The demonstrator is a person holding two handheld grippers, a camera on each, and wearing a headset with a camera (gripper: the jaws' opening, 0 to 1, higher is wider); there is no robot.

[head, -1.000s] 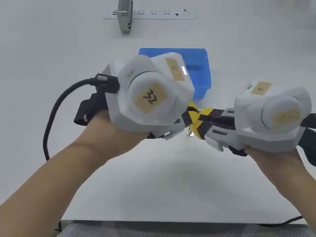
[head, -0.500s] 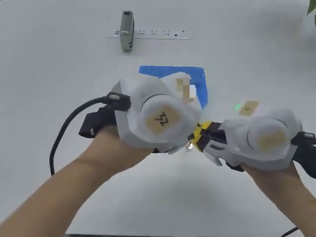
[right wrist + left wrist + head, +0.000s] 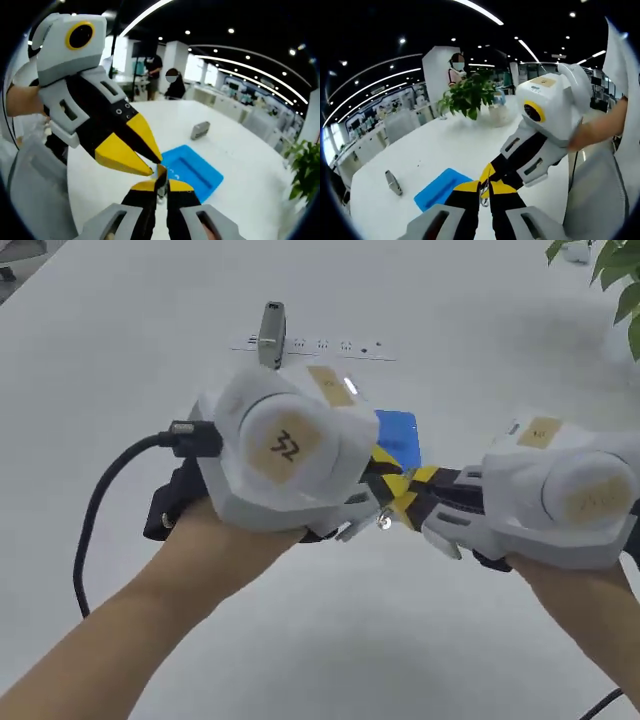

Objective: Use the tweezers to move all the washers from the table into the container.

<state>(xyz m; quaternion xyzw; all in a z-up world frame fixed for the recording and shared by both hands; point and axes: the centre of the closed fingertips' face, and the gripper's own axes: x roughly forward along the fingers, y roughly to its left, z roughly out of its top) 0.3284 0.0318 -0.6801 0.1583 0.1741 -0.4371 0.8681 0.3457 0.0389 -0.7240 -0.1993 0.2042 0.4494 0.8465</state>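
Yellow-tipped left hand-held gripper (image 3: 484,188) is clamped on the tweezers (image 3: 385,522) mid-frame, blue container (image 3: 398,432) just behind them. Right hand-held gripper (image 3: 161,186) is clenched on the same tweezers. Suggest one firm, square grip before the other side lets go.

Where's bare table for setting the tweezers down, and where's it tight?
Bare table lies between the forearms, nearer than the grippers, and also left of the cable. It is crowded where left gripper and right gripper meet at the tweezers, near the blue container.
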